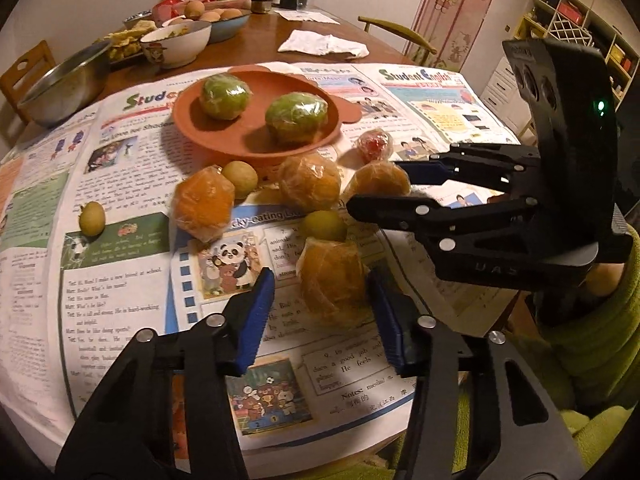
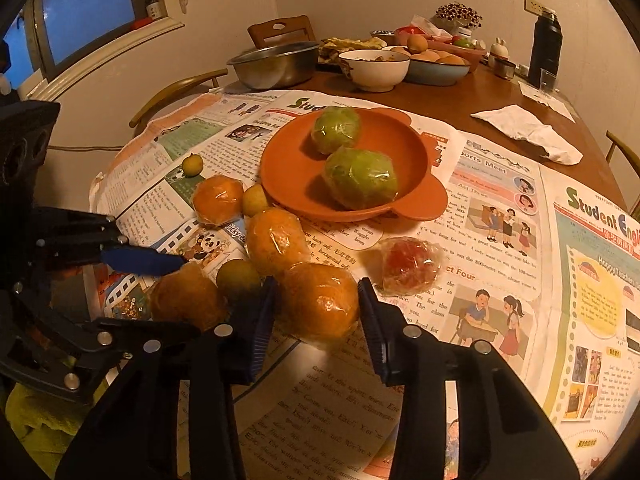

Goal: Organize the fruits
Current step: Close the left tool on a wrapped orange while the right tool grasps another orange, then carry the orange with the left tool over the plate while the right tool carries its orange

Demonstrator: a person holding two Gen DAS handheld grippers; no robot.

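Fruits are mostly still loose on the newspaper (image 2: 500,216) covering the bench, each bigger one in cling wrap, probably so they stay clean and don't roll much. Going left to right in the right wrist view: a small yellow-green fruit (image 2: 192,164) sits off alone, then the wrapped oranges bunch up just in front of the orange plate (image 2: 288,176). Left tongs (image 1: 322,294) are pinching the nearest wrapped orange (image 1: 332,280), pads on both its sides. Right tongs (image 2: 316,312) are doing the same to another wrapped orange (image 2: 318,300) right beside it, so I'd guess both get lifted together. The plate already holds two wrapped green fruits (image 2: 360,178), which looks like sorting by colour. Further right, a wrapped red fruit (image 2: 408,266) lies apart from the rest. Watch the small one touching the pile; it may roll when the oranges lift.
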